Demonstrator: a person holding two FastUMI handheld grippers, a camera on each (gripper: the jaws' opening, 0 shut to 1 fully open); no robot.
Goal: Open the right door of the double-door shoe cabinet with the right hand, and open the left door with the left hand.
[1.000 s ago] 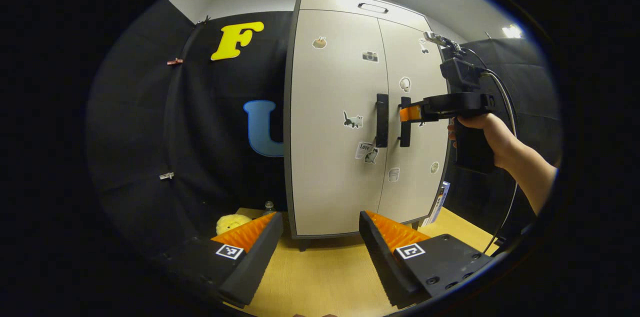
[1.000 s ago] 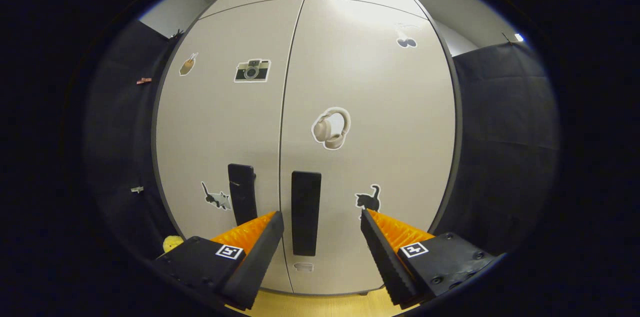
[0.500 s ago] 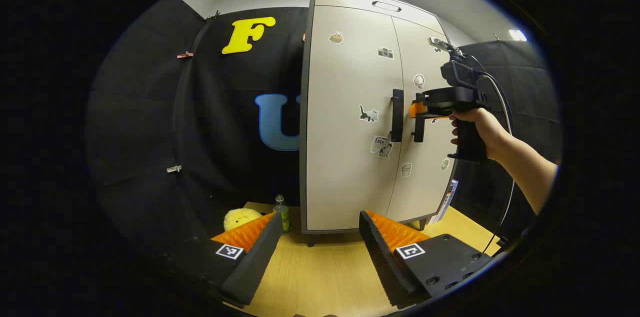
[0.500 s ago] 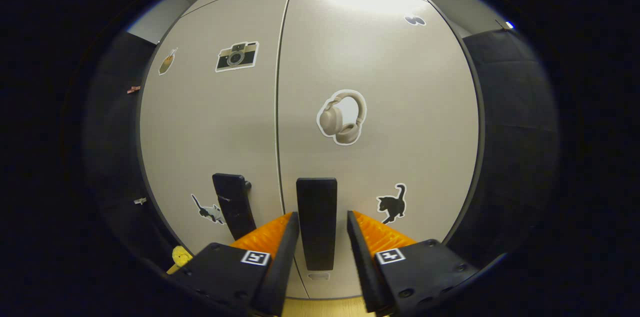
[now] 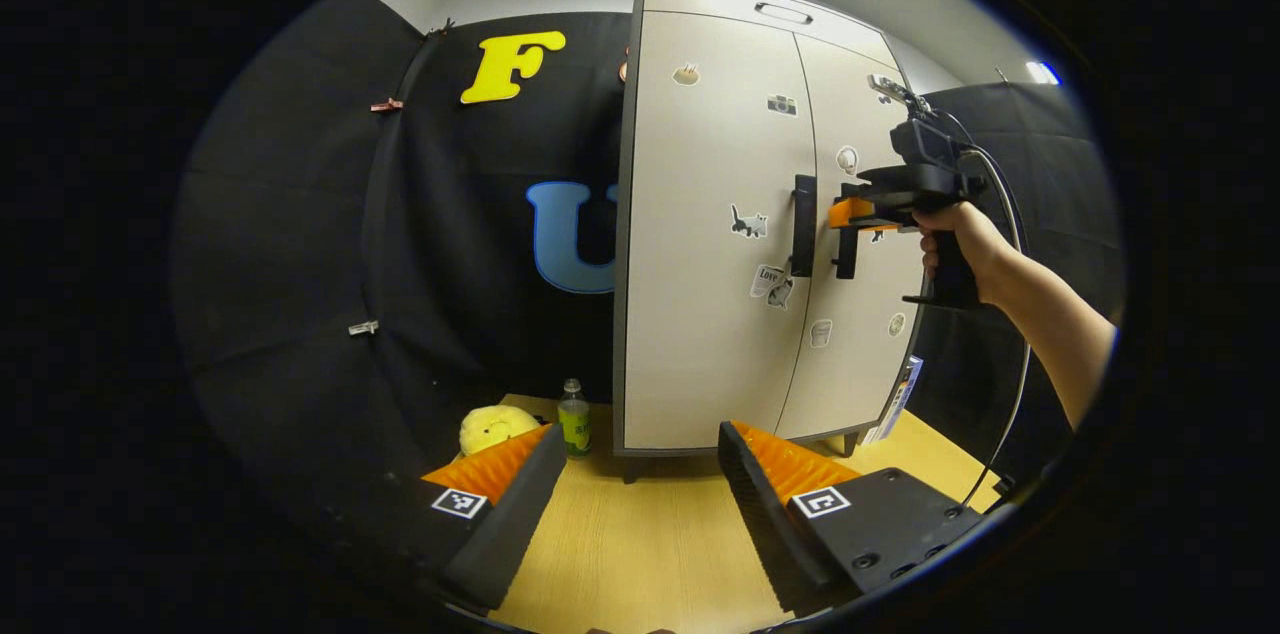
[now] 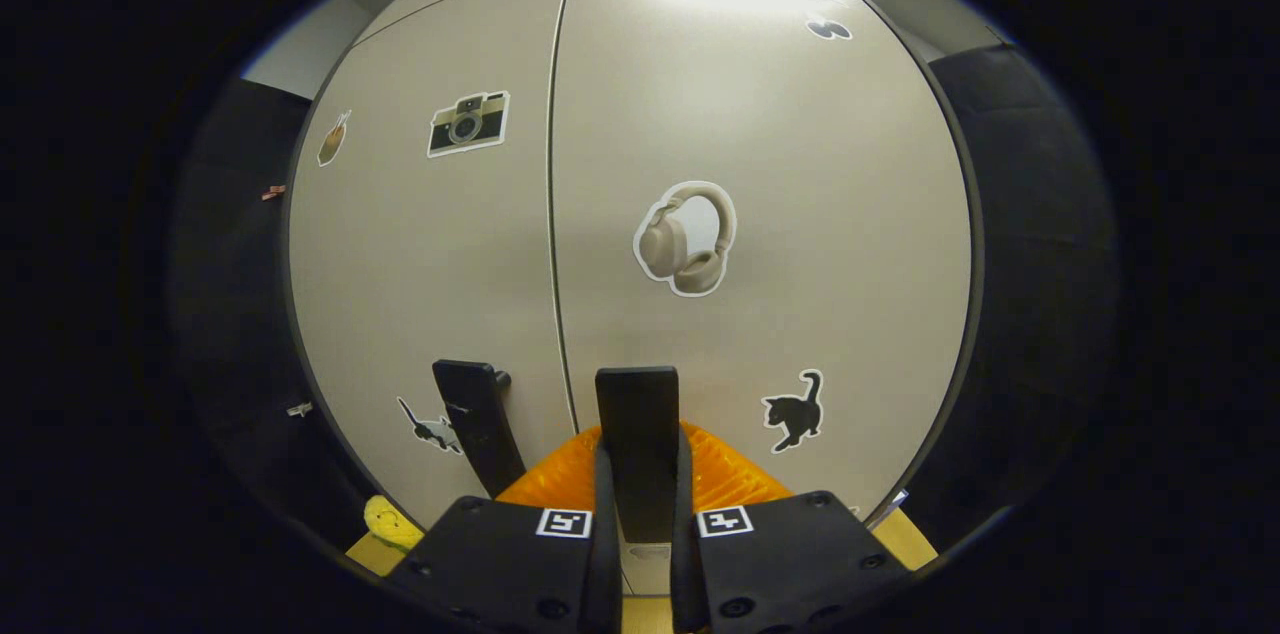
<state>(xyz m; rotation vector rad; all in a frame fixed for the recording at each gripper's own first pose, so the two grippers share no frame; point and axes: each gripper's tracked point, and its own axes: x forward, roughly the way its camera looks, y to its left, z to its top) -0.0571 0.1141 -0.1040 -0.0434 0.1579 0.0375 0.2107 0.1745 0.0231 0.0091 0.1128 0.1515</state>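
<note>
The pale double-door shoe cabinet (image 5: 720, 244) stands upright with both doors closed and stickers on them. In the right gripper view my right gripper (image 6: 637, 474) is shut on the right door's black vertical handle (image 6: 637, 414), both fingers pressing its sides. The left door's black handle (image 6: 478, 424) stands just left of it, untouched. In the left gripper view the right gripper (image 5: 852, 212), held by a hand (image 5: 960, 239), clamps the right handle (image 5: 848, 254), beside the left handle (image 5: 804, 224). My left gripper (image 5: 640, 474) is open, well back from the cabinet, above the wooden floor (image 5: 650, 544).
A small green-labelled bottle (image 5: 573, 419) and a yellow plush toy (image 5: 490, 427) sit on the floor left of the cabinet's base. Flat items (image 5: 897, 399) lean against the cabinet's right side. A cable (image 5: 1015, 314) hangs from the right gripper. Black cloth walls surround the booth.
My right gripper moved in and closed from open onto the right door's handle. The left gripper view shifted, with the cabinet now farther right and the bottle and plush in sight.
</note>
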